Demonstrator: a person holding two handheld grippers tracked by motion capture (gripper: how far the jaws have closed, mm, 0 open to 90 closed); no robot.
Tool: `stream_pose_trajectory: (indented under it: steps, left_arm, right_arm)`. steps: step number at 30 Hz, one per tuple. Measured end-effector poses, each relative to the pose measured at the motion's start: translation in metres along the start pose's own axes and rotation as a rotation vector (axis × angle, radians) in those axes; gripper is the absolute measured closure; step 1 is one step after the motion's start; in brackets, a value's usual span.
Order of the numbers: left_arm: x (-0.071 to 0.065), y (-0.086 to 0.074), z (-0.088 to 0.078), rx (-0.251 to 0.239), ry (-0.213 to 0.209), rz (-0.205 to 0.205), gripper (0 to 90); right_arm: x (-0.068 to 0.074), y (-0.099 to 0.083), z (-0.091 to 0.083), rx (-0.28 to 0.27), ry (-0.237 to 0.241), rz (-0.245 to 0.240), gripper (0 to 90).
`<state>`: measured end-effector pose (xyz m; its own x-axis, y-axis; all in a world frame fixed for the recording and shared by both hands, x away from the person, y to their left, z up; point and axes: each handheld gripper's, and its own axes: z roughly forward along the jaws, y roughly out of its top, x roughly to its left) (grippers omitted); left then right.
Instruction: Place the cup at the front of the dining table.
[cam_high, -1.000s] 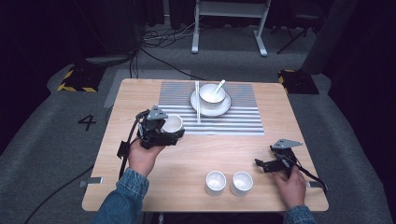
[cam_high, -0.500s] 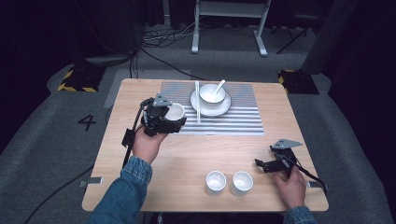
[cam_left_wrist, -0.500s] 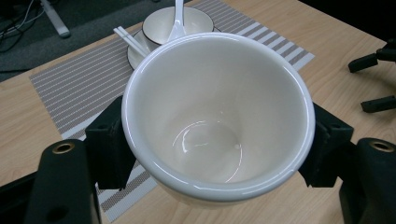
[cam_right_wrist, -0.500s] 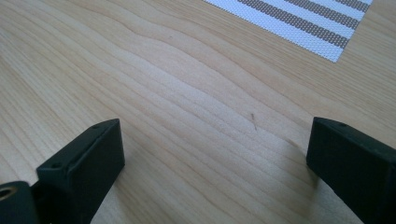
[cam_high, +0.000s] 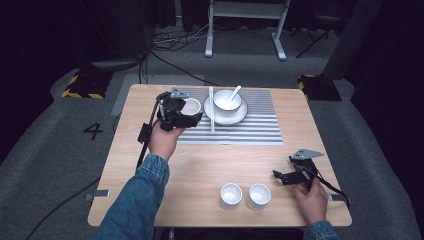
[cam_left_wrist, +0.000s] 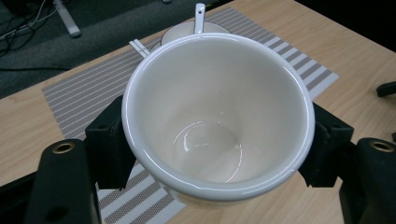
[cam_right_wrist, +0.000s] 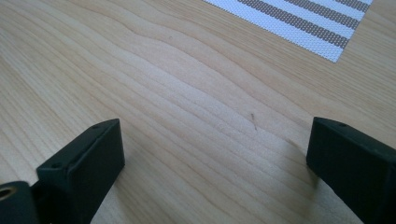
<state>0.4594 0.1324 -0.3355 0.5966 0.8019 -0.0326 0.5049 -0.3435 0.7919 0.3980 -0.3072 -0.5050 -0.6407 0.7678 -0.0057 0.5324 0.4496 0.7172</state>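
Left gripper view: cup (cam_left_wrist: 217, 116) mouth-up.

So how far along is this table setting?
Seemingly done: bowl with spoon on its plate, chopsticks beside it on the striped mat. In hand: the left gripper holds a white cup over the mat's left end. Probably left: two small cups near the idle, open right gripper.

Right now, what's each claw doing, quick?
Left claw: closed on a white cup, over the striped placemat.
Right claw: open, holding nothing, low over the wooden table.
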Motion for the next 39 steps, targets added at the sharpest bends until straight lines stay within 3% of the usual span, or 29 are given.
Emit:
stream_pose_trajectory:
  steps: [10,12,17,20,22,25,30,33,39]
  left_arm:
    - [0.016,0.015,0.027,0.003,0.068,-0.044,26.8]
    - [0.021,0.019,0.039,0.005,0.1,-0.073,26.8]
    - [0.031,0.02,0.053,-0.038,0.099,-0.131,26.8]
    - [0.035,0.018,0.059,-0.043,0.108,-0.14,26.8]
    - [0.041,0.016,0.07,-0.022,0.155,-0.127,26.9]
    - [0.047,0.015,0.077,-0.008,0.177,-0.139,26.9]
    - [0.05,0.013,0.083,-0.008,0.179,-0.152,26.8]
    - [0.049,0.009,0.094,0.017,0.2,-0.127,26.8]
    - [0.055,0.0,0.111,0.056,0.207,-0.158,26.8]
  right_arm:
    - [0.0,0.0,0.0,0.0,0.0,0.0,4.4]
    - [0.0,0.0,0.0,0.0,0.001,0.0,4.3]
    - [0.0,0.0,0.0,0.001,0.001,0.0,4.3]
    - [0.0,0.0,0.0,0.0,0.001,0.0,4.3]
    - [0.0,0.0,0.0,0.0,0.001,0.0,4.3]
    - [0.0,0.0,0.0,0.0,0.001,0.0,4.3]
    - [0.0,0.0,0.0,0.0,0.001,0.0,4.3]
    - [0.0,0.0,0.0,0.0,0.001,0.0,4.3]
    - [0.0,0.0,0.0,0.0,0.0,0.001,4.3]
